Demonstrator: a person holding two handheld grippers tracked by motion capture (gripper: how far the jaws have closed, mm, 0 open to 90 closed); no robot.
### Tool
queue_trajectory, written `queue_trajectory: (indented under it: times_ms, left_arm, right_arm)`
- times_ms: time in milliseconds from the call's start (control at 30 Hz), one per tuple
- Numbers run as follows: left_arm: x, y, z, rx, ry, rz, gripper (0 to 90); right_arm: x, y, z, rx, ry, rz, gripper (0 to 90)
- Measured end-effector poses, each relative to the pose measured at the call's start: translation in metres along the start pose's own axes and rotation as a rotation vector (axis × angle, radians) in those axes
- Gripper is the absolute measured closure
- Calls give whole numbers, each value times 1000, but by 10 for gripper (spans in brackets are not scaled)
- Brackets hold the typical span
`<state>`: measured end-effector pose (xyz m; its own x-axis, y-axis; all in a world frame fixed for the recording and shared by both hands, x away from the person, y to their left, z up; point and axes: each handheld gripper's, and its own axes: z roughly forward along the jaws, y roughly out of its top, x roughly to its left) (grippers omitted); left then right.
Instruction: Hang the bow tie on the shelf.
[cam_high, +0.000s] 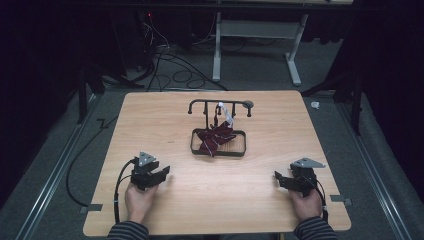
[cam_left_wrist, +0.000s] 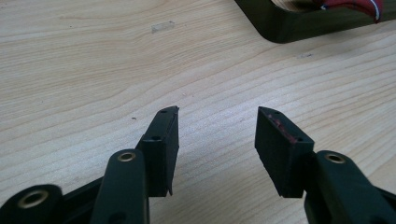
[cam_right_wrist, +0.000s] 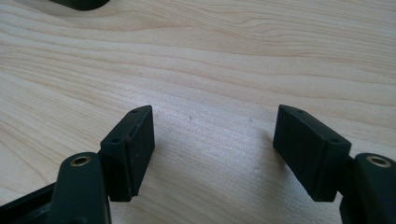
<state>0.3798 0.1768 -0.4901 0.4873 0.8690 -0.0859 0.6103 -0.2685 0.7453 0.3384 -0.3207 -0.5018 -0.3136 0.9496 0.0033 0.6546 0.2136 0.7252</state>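
While both hands rest near the table's (cam_high: 150, 107) front edge, the left gripper (cam_high: 161, 174) and right gripper (cam_high: 279, 178) stand open and empty. Well ahead, between them, a dark red cloth (cam_high: 215, 136) hangs from a black rack (cam_high: 220, 103) into its tray (cam_high: 243, 145). It looks light and limp; I'd pinch a loose fold near the bottom
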Motion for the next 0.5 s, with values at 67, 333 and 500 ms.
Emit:
queue_trajectory:
  times_ms: [67, 333, 500]
  left_arm:
    - [0, -1, 1, 0, 7, 0, 501]
    - [-3, -2, 6, -5, 18, 13, 501]
    - [-3, -3, 9, 0, 27, 21, 501]
  right_arm:
    - [0, 0, 0, -1, 0, 0, 302]
    - [0, 0, 0, 0, -1, -1, 302]
    - [0, 0, 0, -1, -1, -2, 302]
